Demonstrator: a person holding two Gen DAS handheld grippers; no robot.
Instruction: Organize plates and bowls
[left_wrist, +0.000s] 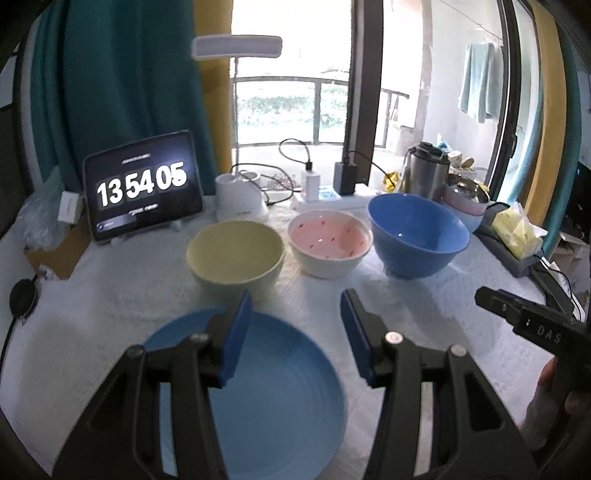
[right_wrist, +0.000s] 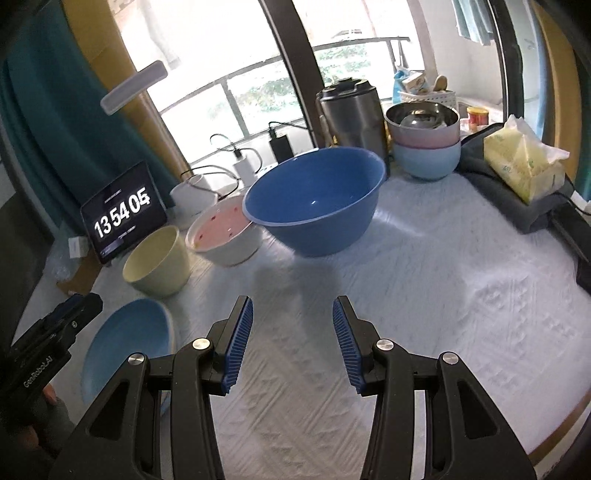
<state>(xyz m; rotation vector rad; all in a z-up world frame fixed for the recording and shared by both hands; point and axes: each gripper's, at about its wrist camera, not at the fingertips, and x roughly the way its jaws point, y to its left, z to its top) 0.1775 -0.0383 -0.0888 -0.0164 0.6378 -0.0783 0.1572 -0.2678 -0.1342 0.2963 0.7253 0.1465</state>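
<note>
A light blue plate (left_wrist: 280, 398) lies on the white tablecloth just under my left gripper (left_wrist: 295, 306), which is open and empty above its far rim. Behind it stand a pale yellow bowl (left_wrist: 235, 254), a pink-lined white bowl (left_wrist: 330, 242) and a large blue bowl (left_wrist: 417, 238) in a row. My right gripper (right_wrist: 293, 314) is open and empty over bare cloth, in front of the large blue bowl (right_wrist: 314, 199). The plate (right_wrist: 129, 343), yellow bowl (right_wrist: 157, 258) and pink bowl (right_wrist: 225, 232) show at its left.
A tablet clock (left_wrist: 144, 188) stands at the back left with a lamp base (left_wrist: 240, 199) and chargers beside it. A steel flask (right_wrist: 351, 110), stacked bowls (right_wrist: 426, 147) and a tissue pack (right_wrist: 524, 166) sit at the back right. The table edge (right_wrist: 554, 435) runs at the right.
</note>
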